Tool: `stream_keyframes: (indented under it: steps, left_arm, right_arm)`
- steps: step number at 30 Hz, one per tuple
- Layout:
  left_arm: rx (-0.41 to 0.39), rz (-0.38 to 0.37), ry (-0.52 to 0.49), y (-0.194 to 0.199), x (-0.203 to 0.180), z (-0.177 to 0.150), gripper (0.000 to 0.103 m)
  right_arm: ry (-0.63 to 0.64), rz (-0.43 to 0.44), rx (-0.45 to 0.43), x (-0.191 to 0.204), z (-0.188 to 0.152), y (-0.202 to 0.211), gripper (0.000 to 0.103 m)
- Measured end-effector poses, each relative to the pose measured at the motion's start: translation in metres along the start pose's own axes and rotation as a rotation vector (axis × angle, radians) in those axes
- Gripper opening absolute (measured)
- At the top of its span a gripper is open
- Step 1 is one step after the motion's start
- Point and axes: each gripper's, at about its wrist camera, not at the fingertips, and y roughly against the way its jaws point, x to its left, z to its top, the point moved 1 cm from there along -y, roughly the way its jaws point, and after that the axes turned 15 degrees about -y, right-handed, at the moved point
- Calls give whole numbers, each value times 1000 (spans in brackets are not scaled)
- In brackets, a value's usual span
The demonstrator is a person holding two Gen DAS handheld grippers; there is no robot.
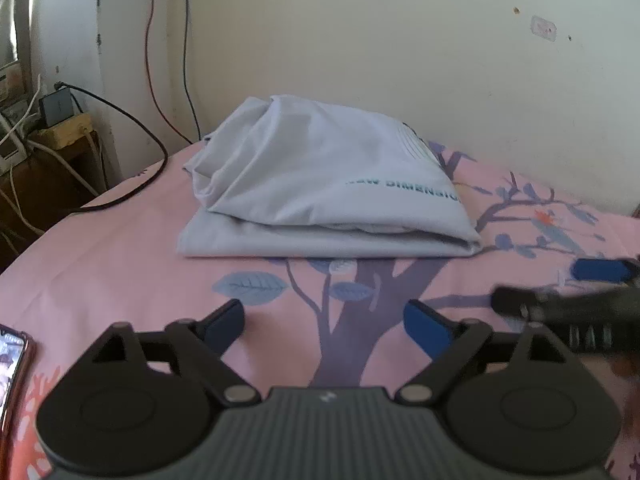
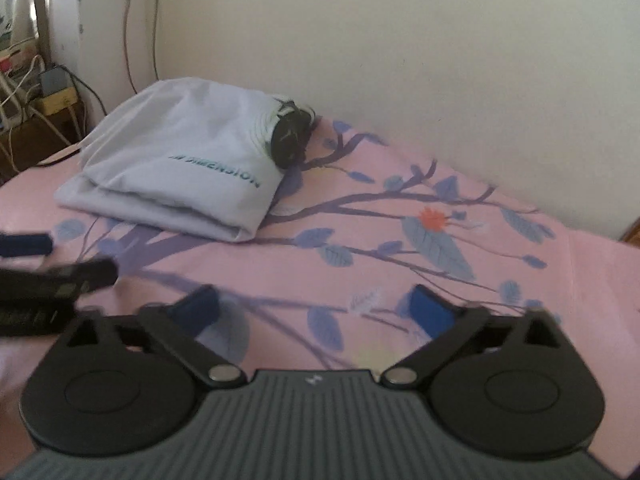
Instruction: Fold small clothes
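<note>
A light grey T-shirt with teal lettering lies folded in a thick rectangle on the pink floral bedsheet, near the wall. It also shows in the right wrist view, at the left, with a dark printed patch at its far end. My left gripper is open and empty, low over the sheet, a short way in front of the shirt. My right gripper is open and empty, to the right of the shirt. Each gripper shows at the edge of the other's view, the right and the left.
A cream wall runs behind the bed. At the left stands a wooden shelf with a charger and cables; a black cable trails onto the sheet. A phone lies on the sheet at the near left.
</note>
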Motion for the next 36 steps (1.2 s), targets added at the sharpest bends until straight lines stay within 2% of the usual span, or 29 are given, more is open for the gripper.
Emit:
stream_keyframes:
  steps: [5,36]
  left_arm:
    - [15,-20,-22,-3,-2,1,103]
    - [-2,-51,-12,-2,-1,1,103]
  right_arm:
    - [-14,6,7,-5,4,-5,103]
    - [-13,10,9,-5,4,-7,103]
